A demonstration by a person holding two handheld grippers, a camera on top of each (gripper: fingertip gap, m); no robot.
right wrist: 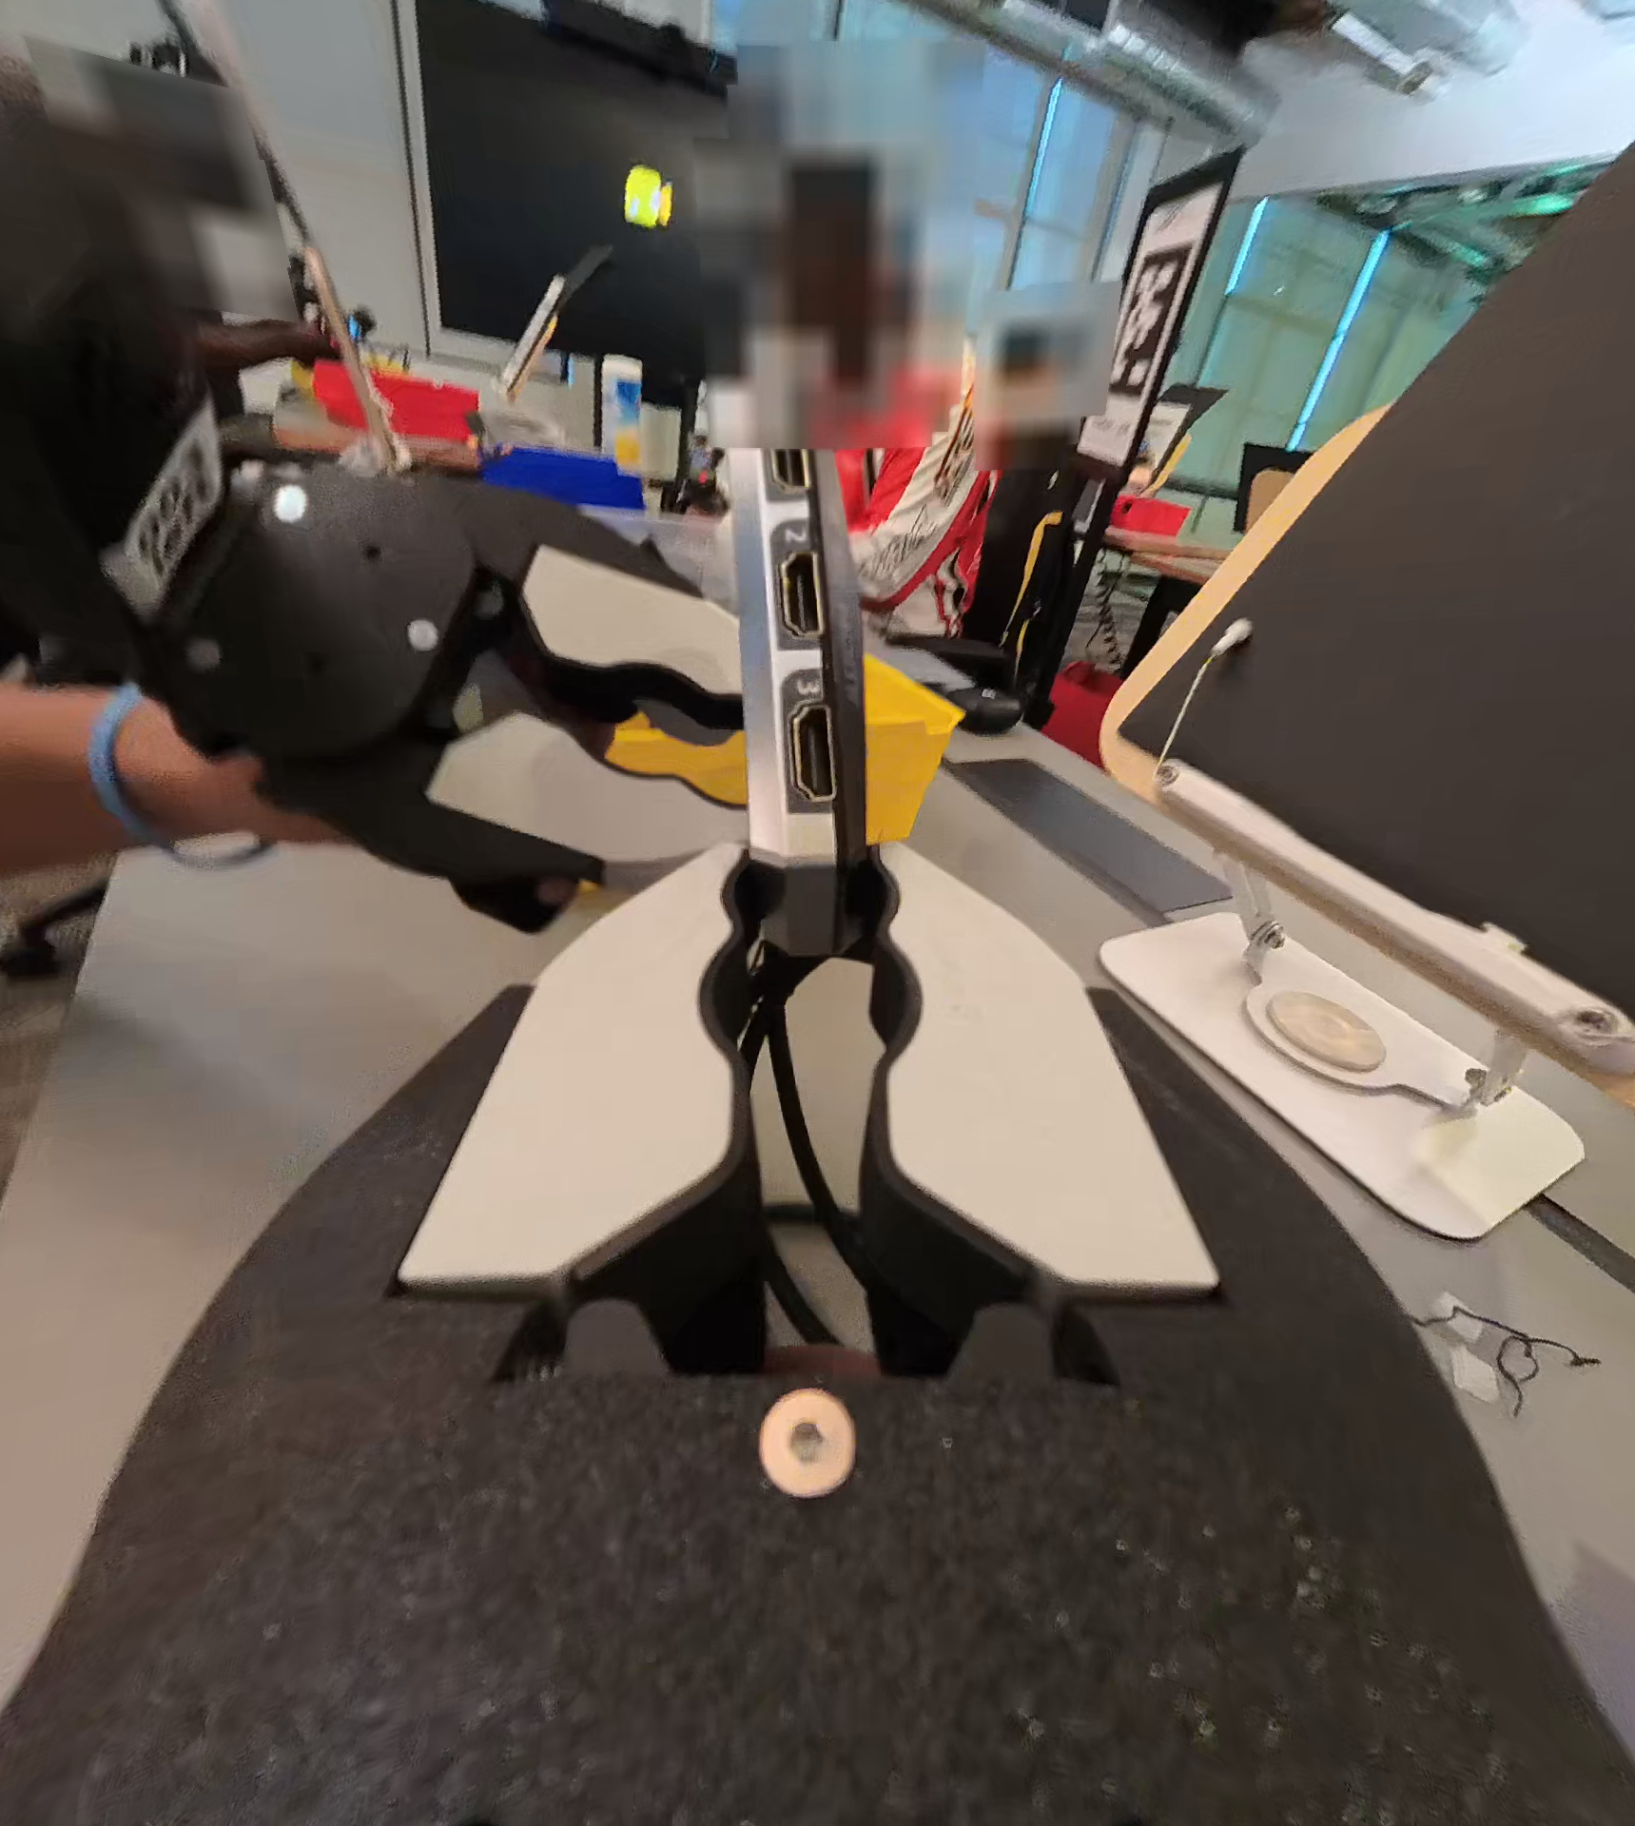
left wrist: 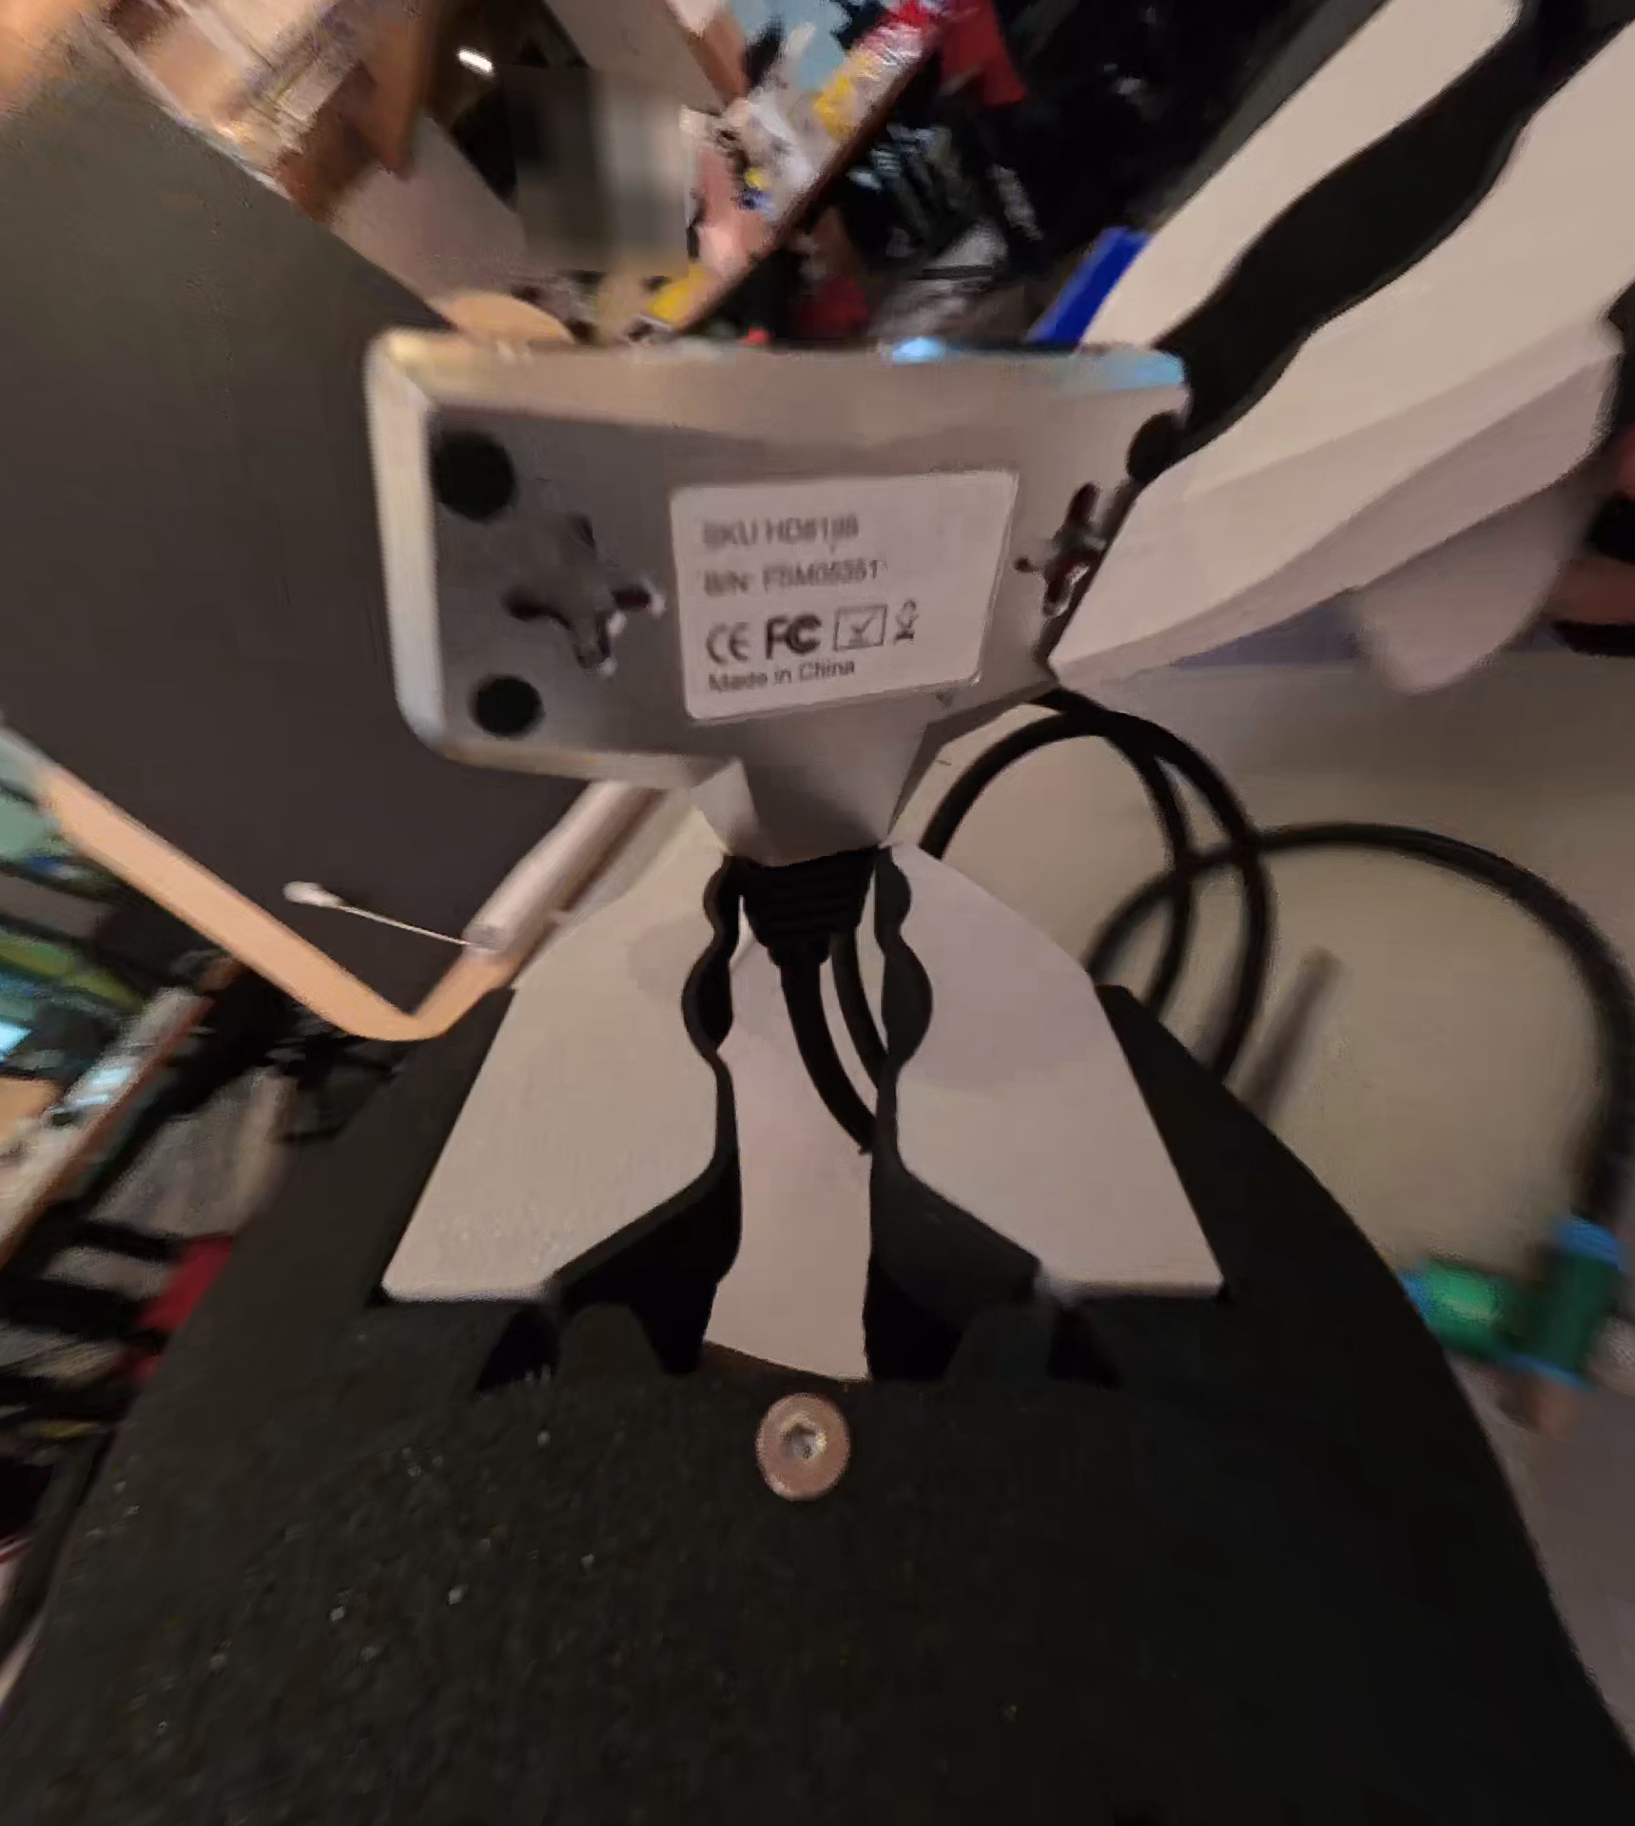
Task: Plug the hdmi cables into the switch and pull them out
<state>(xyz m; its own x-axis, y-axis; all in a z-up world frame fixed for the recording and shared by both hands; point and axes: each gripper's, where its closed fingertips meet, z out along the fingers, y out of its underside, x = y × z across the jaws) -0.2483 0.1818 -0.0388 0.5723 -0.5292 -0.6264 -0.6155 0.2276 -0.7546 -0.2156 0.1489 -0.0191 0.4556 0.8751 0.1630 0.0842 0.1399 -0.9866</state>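
Both grippers clamp the silver HDMI switch above a pale table. The left gripper pinches the tapered end where its black cable leaves; the right gripper grips the switch's right edge. In the right wrist view, the right gripper holds the switch edge-on, empty ports facing the camera, while the left gripper closes on it from the left. A loose black cable coils on the table to the right.
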